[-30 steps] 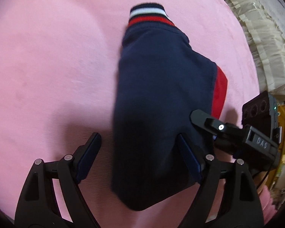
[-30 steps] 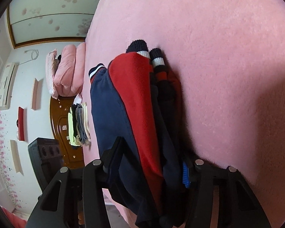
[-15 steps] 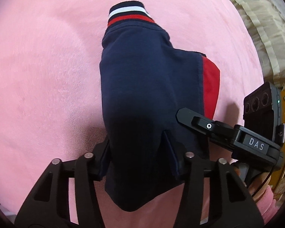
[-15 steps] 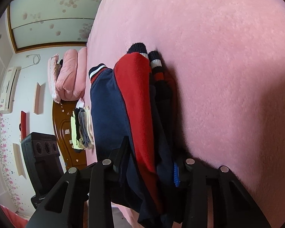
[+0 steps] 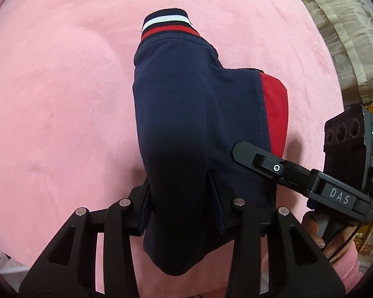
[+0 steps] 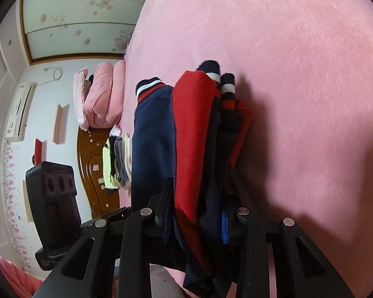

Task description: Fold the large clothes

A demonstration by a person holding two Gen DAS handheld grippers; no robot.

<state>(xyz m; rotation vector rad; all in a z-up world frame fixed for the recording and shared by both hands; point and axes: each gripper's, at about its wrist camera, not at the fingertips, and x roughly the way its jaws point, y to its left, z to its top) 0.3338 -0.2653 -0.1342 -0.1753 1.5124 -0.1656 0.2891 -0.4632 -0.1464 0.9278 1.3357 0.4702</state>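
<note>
Where the pink plush bedspread (image 5: 62, 99) serves as the landmark, the items are entered from largest to smallest.

Navy-and-red sweatshirt (image 5: 199, 129): folded into a thick bundle, held at its near end and raised off the bedspread there, its far end with the striped ribbed hem (image 5: 167, 26) trailing down toward the plush. Judged soft, limp and moderately heavy; the fleece is expected to sag and the layers to slide apart unless all are pinched together near a folded edge. Striped cuffs (image 6: 221, 84) are seen at the far end, above the bedspread.

Left gripper (image 5: 184, 213): jaws closing on the navy layer, cloth pressed between them.

Right gripper (image 6: 196, 221): jaws closing on the stacked red and navy layers, cloth clamped between them.
</note>
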